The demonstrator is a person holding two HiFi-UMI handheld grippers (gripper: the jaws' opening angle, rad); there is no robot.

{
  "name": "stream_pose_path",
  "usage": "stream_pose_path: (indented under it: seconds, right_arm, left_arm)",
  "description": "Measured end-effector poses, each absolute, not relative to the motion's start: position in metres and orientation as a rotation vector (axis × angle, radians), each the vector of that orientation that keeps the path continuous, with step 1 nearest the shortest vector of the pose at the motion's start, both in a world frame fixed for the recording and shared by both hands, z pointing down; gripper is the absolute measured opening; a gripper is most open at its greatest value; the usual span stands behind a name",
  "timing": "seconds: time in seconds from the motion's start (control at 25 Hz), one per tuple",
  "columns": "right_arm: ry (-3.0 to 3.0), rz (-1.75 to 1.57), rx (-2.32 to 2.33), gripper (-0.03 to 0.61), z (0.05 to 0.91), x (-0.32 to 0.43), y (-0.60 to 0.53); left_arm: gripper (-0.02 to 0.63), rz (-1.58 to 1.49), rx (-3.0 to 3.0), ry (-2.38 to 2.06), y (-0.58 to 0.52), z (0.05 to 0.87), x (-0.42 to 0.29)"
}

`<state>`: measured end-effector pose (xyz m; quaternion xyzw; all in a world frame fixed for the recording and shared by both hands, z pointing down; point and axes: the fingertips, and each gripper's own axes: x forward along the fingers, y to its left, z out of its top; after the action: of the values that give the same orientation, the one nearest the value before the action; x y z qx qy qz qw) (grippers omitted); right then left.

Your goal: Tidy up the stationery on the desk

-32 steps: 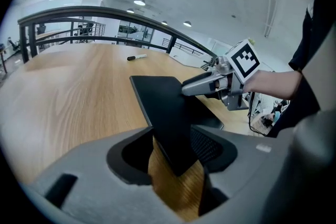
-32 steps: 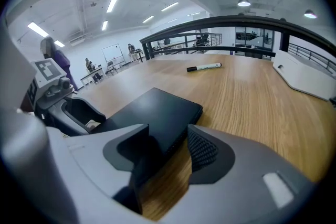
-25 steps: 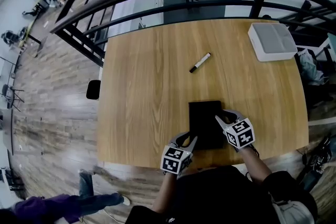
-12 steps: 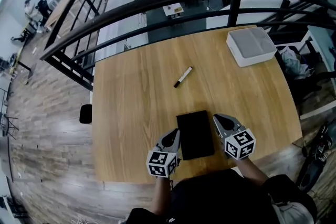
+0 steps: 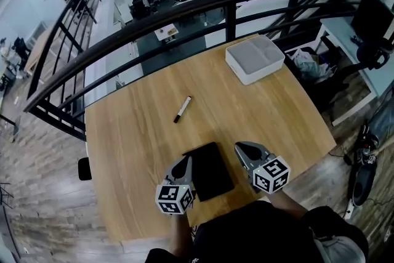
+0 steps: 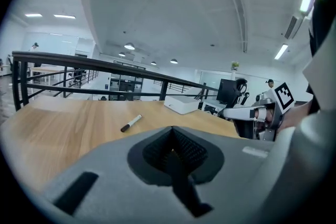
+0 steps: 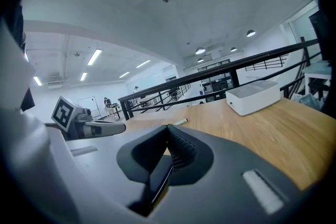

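Left claw (image 5: 184, 163) and right claw (image 5: 241, 149), apart 1 second ago, are now clamping the 2 side edges of the black notebook (image 5: 208, 172), apparently lifting it off the near tabletop (image 5: 135, 132), so tidying is starting.

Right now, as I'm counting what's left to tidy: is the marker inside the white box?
No, the marker lies on the bare desk, well apart from the box.

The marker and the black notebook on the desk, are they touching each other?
Apart. The head view shows bare desk between the marker and the black notebook.
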<state>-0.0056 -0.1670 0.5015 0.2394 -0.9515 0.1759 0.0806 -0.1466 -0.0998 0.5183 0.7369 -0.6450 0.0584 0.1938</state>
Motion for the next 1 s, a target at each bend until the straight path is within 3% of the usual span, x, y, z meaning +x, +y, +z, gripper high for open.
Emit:
stream_pose_path:
  seconds: [0.44, 1.0]
  right_arm:
    - [-2.867, 0.378, 0.695, 0.006, 0.485, -0.021, -0.195]
    - [-2.787, -0.157, 0.239, 0.007, 0.468, -0.123, -0.241]
  left_arm:
    - [0.000, 0.145, 2.062, -1.861, -0.105, 0.507, -0.164]
    - [0.000, 0.059, 1.934, -2.021, -0.091, 0.498, -0.212]
